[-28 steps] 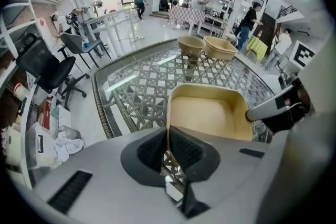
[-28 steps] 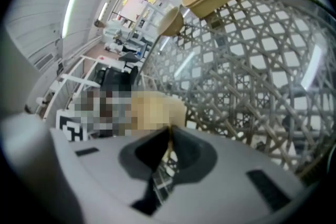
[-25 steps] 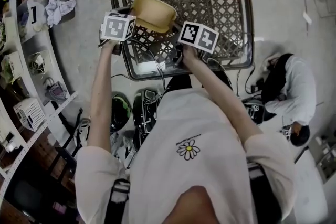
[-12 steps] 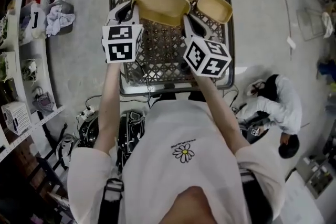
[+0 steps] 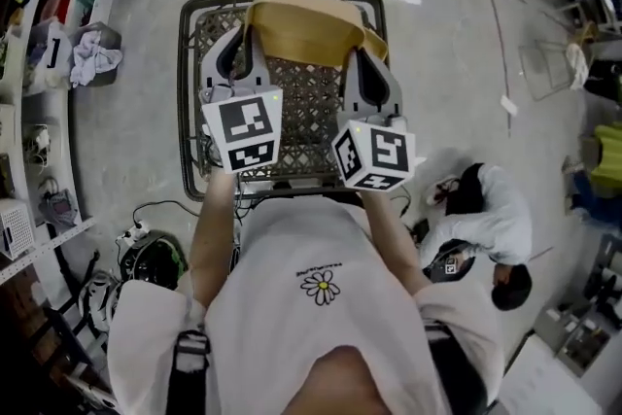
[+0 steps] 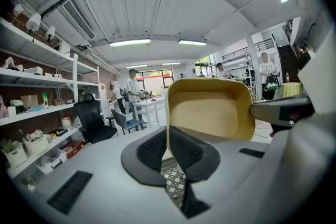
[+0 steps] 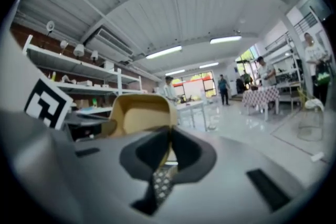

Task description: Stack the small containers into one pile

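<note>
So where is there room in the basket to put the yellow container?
The bare lattice of the basket between the left tool and right tool, up to the near rim, is free. The held container hides the far end; can't tell there.

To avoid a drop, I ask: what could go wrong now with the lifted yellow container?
The left gripper and right gripper each pinch only a thin wall of the yellow container; it might slip or tilt. It hides the far end of the mesh table in the head view, so lowering may be misjudged.
</note>
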The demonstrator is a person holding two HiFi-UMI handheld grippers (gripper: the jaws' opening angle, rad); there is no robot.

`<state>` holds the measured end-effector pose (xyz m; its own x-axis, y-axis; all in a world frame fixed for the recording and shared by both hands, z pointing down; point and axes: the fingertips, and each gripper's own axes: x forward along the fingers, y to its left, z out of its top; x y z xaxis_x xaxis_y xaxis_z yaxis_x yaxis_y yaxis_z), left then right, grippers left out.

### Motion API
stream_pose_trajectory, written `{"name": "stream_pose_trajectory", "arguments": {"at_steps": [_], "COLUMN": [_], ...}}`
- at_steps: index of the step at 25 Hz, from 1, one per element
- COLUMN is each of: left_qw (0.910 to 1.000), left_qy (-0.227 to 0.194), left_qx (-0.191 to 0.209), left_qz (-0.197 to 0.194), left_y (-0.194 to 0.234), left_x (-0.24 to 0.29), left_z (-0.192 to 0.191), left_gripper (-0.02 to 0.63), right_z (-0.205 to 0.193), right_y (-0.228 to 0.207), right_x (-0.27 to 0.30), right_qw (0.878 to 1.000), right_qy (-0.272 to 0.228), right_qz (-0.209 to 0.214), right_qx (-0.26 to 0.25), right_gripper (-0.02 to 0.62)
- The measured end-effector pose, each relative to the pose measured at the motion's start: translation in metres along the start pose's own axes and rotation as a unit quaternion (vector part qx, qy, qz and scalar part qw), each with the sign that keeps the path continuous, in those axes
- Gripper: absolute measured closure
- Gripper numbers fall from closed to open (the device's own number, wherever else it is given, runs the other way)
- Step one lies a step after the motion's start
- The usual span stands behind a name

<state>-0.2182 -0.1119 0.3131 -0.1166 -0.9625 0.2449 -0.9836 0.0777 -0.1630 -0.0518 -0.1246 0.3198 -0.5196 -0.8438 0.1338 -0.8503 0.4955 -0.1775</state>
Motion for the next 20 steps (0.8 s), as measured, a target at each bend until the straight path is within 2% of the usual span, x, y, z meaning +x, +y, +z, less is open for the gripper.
{"name": "stream_pose_trajectory", "arguments": {"at_steps": [5, 17, 20], "left_qw": [0.9999, 0.9993, 0.9985], "left_qy": [-0.014, -0.018, -0.008], "left_qx": [-0.003, 0.019, 0.027], "left_qz": [-0.004, -0.029, -0.047], "left_y": [-0.031, -0.063, -0.073], "left_x": [-0.002, 0.001, 0.013], "left_z": [0.014, 0.023, 0.025], "left_gripper": [0.568, 0.568, 0.569], "right_z": [0.012, 0.014, 0.014], "right_y": [-0.028, -0.056, -0.069], "right_x": [-0.015, -0.027, -0.024], "right_qw": [1.0, 0.999, 0.999], "right_qy": [-0.014, -0.019, -0.002], "right_qz": [-0.019, -0.044, -0.041], "right_qx": [-0.02, -0.011, 0.002], "right_gripper": [0.554, 0.554, 0.554]}}
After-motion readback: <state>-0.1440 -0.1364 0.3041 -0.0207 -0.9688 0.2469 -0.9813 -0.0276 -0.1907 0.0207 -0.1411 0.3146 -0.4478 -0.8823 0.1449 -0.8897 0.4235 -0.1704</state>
